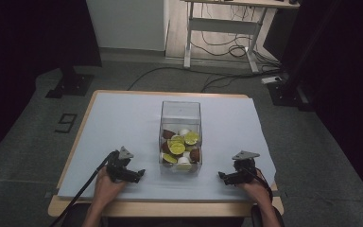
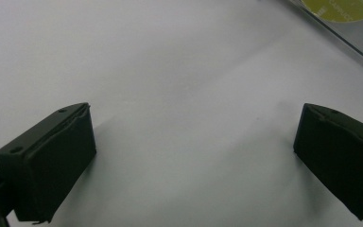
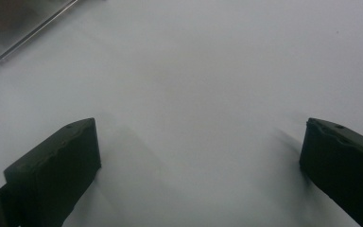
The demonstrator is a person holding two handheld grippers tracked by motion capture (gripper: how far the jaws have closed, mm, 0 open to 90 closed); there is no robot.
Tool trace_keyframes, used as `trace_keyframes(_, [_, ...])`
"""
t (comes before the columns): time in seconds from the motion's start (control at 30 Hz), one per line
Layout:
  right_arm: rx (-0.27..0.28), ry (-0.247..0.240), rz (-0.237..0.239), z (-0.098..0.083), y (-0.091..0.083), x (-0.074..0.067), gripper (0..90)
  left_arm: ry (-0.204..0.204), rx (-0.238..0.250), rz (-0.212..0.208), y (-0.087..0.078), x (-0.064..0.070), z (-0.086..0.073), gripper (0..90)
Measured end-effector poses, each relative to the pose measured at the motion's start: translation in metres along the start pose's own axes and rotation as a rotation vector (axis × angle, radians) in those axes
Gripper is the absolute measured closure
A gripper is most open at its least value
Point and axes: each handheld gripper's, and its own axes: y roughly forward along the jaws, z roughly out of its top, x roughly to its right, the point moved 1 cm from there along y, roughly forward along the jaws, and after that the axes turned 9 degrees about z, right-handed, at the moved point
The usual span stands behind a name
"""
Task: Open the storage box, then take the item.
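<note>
1. My left gripper has its two matte black, blocky jaws spread wide, with nothing between them but bare pale sheet.
2. My right gripper is likewise released: its jaws stand far apart over the same smooth surface, gripping nothing.
3. In the high view I see the left gripper low over the near left part of the table and the right gripper low on the near right, their tips turned inward toward each other.
4. Between them, just beyond both tips, stands the clear box, a tall, straight-walled container of transparent plastic, open at the top.
5. Inside it lie the capsules: small rounded pods with flat lime-green foil faces, others brown, others white, heaped in the near lower half.
6. The left gripper view catches a corner of the box's glossy wall with a lime-green disc behind it; the right gripper view shows another shiny corner at its top left, the contents too blurred to tell.
7. The light blue sheet covers the wooden table, whose edge shows round it from above.
</note>
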Motion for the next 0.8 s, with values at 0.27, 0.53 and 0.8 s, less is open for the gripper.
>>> trace_keyframes(0.27, [-0.011,-0.005,0.0,0.001,0.0,0.0,0.0,0.0,-0.001,-0.001,0.0,0.0,0.0,0.0])
trace_keyframes(0.53, [-0.032,-0.01,-0.004,0.004,-0.001,-0.001,0.1,0.0,-0.001,0.0,0.0,0.0,0.0,0.0])
trace_keyframes(0.8, [-0.008,-0.042,-0.02,0.009,-0.013,-0.002,0.3,0.0,-0.001,-0.001,0.0,0.0,0.0,0.0])
